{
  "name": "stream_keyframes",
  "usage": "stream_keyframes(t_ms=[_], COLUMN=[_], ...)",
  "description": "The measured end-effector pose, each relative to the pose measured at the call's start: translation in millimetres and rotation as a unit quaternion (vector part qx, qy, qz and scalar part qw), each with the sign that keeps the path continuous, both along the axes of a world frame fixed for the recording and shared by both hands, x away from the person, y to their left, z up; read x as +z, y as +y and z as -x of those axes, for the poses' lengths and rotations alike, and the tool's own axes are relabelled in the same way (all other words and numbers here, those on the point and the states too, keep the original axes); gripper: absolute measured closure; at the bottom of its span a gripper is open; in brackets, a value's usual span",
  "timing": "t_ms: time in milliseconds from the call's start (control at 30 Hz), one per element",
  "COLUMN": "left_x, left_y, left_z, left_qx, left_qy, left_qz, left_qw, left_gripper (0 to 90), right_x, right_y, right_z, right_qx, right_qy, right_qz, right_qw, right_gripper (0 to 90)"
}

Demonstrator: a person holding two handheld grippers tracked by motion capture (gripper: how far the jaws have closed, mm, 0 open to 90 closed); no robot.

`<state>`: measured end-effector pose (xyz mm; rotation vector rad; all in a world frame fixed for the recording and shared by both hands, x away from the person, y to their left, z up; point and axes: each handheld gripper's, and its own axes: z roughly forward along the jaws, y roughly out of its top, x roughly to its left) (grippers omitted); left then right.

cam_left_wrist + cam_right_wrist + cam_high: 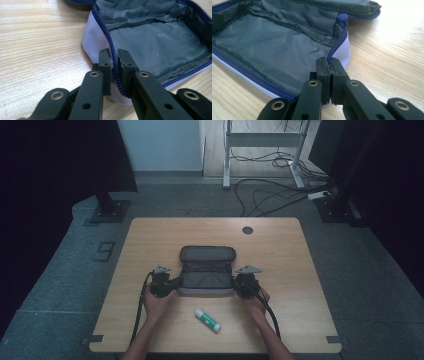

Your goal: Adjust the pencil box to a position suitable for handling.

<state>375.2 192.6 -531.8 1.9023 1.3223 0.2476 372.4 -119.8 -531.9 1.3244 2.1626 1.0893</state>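
Wooden table (150, 240), mid-desk: we pinched open pouch (206, 270) by zipper rim, left gripper (114, 58) barely slackening, right gripper (328, 65) clamped; best kept rims level, mouth wide for glue stick (207, 320) nearby

High view dim, corners dark; gripper views bright w/ glare on table (397, 22) at far edge, near foreground soft.

Your left gripper (113, 66) covers the stretch of blue zip on the open pouch (155, 45) that runs between its jaws. Beyond your right gripper (329, 68), the pouch's far end runs off the picture's edge. The lining's print is too faint to read, and the glue stick's (207, 319) label too small.
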Motion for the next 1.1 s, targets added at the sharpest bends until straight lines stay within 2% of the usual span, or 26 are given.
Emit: stream_keyframes(t_ms=[100, 200, 233, 333, 400, 500, 633, 667, 767, 833, 1000, 1100], left_x=[0.0, -0.4, -0.4, -2.9, -3.1, -2.8, 0.1, 0.1, 4.1, 7.1, 15.7, 20.1], left_y=[-0.1, 0.0, 0.0, -0.5, -0.1, 3.0, 5.5, 5.5, 7.6, 9.2, 14.2, 18.3], left_z=[0.5, 2.4, 2.4, 1.8, 1.7, 0.7, 1.1, 1.1, 2.5, 3.8, 9.6, 12.5], left_qx=[-0.003, -0.001, -0.001, 0.004, 0.006, 0.013, 0.02, 0.02, 0.022, 0.019, 0.016, 0.011], left_qy=[0.001, -0.003, -0.003, 0.003, 0.003, 0.003, -0.006, -0.006, -0.015, -0.019, -0.037, -0.041], left_qz=[0.0, 0.004, 0.004, 0.0, -0.003, -0.002, 0.001, 0.001, 0.01, 0.02, 0.028, 0.038], left_qw=[1.0, 1.0, 1.0, 1.0, 1.0, 0.9999, 0.9998, 0.9998, 0.9996, 0.9994, 0.9988, 0.9984], left_gripper=[79.8, 75.4, 72.2, 54.5, 51.3, 41.7, 34.1, 33.6, 32.8, 31.9, 31.2, 30.3], right_x=[0.0, -0.2, -0.1, 0.2, 0.4, 2.5, 8.1, 8.1, 14.9, 17.3, 19.5, 18.6], right_y=[-0.3, -1.4, -1.4, -1.9, -2.0, -2.2, -3.9, -3.9, -8.0, -9.4, -11.7, -12.2], right_z=[-1.0, -1.5, -1.5, -1.1, -1.0, 0.2, 4.5, 4.5, 10.9, 14.1, 21.7, 24.7], right_qx=[0.001, -0.001, -0.002, -0.007, -0.008, -0.017, -0.027, -0.027, -0.023, -0.015, -0.001, 0.004], right_qy=[0.0, 0.003, 0.002, -0.007, -0.008, -0.016, -0.031, -0.031, -0.046, -0.052, -0.057, -0.058], right_qz=[0.003, 0.005, 0.006, 0.014, 0.014, 0.012, -0.011, -0.011, -0.035, -0.04, -0.05, -0.055], right_qw=[1.0, 1.0, 1.0, 0.9999, 0.9998, 0.9997, 0.9991, 0.9991, 0.9981, 0.9978, 0.9971, 0.9968], right_gripper=[85.7, 80.3, 77.8, 72.8, 71.1, 59.9, 44.7, 44.7, 42.5, 42.0, 41.7, 41.7])
